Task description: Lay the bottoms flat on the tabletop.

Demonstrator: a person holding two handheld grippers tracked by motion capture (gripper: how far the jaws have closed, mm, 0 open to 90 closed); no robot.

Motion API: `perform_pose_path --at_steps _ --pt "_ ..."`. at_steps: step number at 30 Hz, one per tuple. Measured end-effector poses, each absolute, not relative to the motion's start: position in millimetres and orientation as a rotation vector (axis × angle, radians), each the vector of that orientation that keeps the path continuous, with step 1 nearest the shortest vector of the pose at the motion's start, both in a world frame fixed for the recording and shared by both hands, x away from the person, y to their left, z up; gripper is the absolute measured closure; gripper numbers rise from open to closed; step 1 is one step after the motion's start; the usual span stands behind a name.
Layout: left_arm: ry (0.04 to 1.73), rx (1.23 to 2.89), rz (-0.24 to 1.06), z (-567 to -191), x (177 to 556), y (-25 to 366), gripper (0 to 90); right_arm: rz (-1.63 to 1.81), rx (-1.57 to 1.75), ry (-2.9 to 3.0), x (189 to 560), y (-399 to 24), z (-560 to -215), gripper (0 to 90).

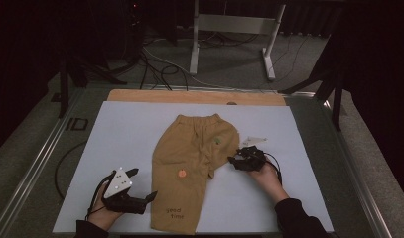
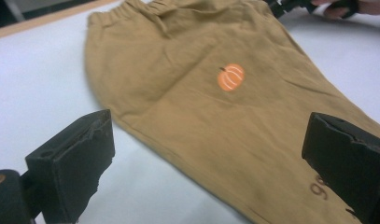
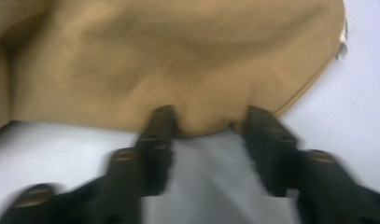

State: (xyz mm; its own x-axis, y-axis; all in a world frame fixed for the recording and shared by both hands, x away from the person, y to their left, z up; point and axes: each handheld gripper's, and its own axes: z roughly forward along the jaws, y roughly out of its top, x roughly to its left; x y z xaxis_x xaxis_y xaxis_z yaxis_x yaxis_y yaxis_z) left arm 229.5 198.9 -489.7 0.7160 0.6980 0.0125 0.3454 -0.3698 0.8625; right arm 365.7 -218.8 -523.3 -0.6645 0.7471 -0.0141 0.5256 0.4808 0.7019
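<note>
Nearest you, your left hand [image 1: 106, 210] lies low at the near left of the table [image 1: 125, 144], palm side up, and its left tongs [image 1: 144, 184] point across toward the trousers [image 1: 189, 163] with the jaws spread wide and nothing between them. In the left gripper view the two black jaws frame the near trouser leg, with the orange pumpkin print [image 2: 231, 77] beyond them and bare white table under the left jaw. The trousers lie flat in the middle of the table, waistband at the far end, one long leg running toward you to the near edge, where the brown lettering [image 1: 173, 213] sits. Farther off, your right hand [image 1: 265, 174] comes in from the near right, wrist low, and the right tongs [image 1: 233, 160] meet the right edge of the trousers. In the right gripper view their jaws stand partly closed, a bulge of the cloth hem between them; I cannot tell whether the pads press it. White table lies open on both sides of the trousers.
</note>
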Motion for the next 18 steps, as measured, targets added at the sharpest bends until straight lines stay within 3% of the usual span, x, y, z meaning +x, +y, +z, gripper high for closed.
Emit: perform_pose_path --at_steps 4,18 --pt "0.81 1.96 0.484 -488 230 202 3.4 0.944 0.999 2.448 362 -209 -520 87.0" --pt "0.833 1.921 0.44 -491 231 208 3.8 1.047 1.024 2.342 352 -242 -474 89.0"
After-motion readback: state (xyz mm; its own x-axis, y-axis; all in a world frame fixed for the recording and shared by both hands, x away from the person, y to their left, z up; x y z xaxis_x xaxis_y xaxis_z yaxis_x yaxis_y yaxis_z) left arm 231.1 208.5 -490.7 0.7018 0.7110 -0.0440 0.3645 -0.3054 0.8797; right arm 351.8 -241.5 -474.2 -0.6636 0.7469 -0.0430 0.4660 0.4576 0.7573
